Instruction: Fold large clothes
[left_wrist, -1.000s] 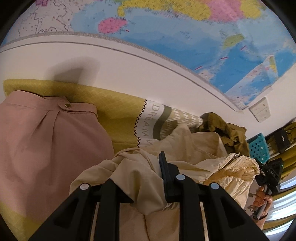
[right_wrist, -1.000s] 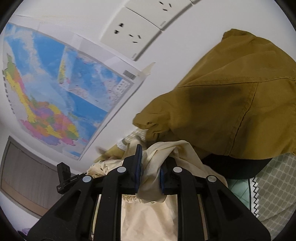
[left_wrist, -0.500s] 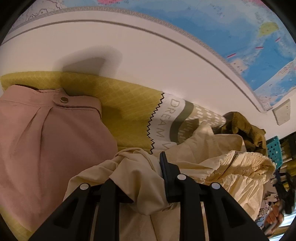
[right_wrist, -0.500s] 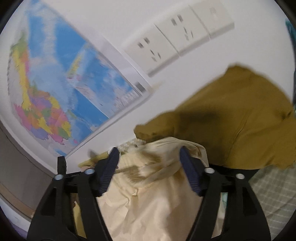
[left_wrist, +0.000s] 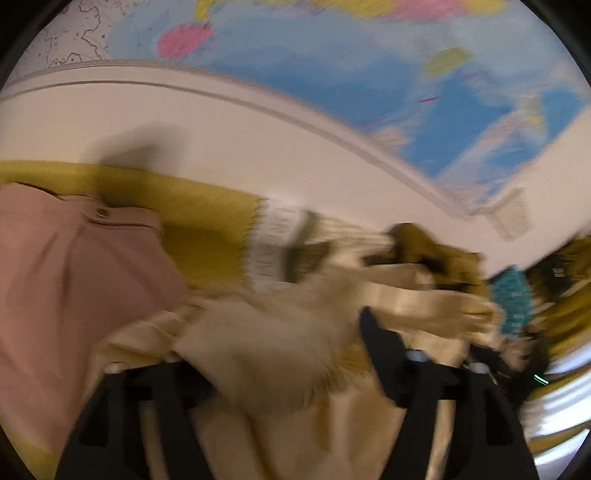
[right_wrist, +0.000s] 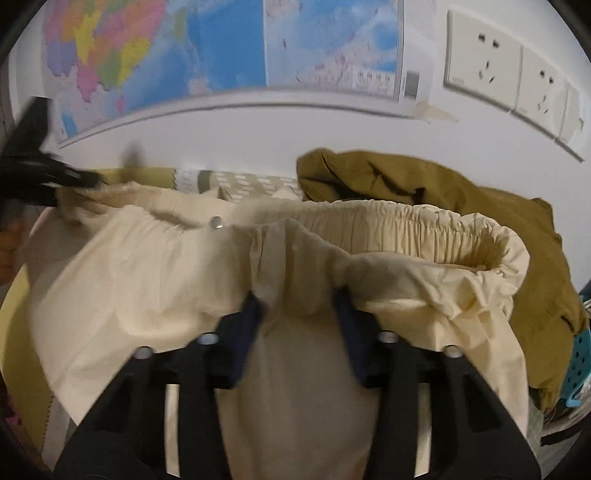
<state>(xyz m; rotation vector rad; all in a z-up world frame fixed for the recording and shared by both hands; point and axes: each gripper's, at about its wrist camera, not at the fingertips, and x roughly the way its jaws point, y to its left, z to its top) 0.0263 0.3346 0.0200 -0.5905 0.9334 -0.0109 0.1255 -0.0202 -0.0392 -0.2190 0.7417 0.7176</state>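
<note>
Cream trousers with an elastic waistband (right_wrist: 369, 221) lie bunched on the yellow cloth; they also show blurred in the left wrist view (left_wrist: 280, 332). My right gripper (right_wrist: 299, 310) is open, its fingers spread wide with cream fabric draped over and between them. My left gripper (left_wrist: 273, 350) is open too; its right finger (left_wrist: 376, 336) shows, the left one is hidden under the fabric. The left gripper also shows at the left edge of the right wrist view (right_wrist: 33, 173), at the far end of the waistband.
A pink garment with a button (left_wrist: 74, 266) lies at the left on the yellow tablecloth (left_wrist: 207, 221). An olive garment (right_wrist: 461, 206) is heaped at the right by a teal basket (right_wrist: 583, 365). A wall with a map (right_wrist: 221, 48) and sockets (right_wrist: 484, 66) is close behind.
Both grippers have opened: the right one let go of the cream fabric half a second ago and swung level toward the waistband; the left one has just spread its fingers and is moving fast.
</note>
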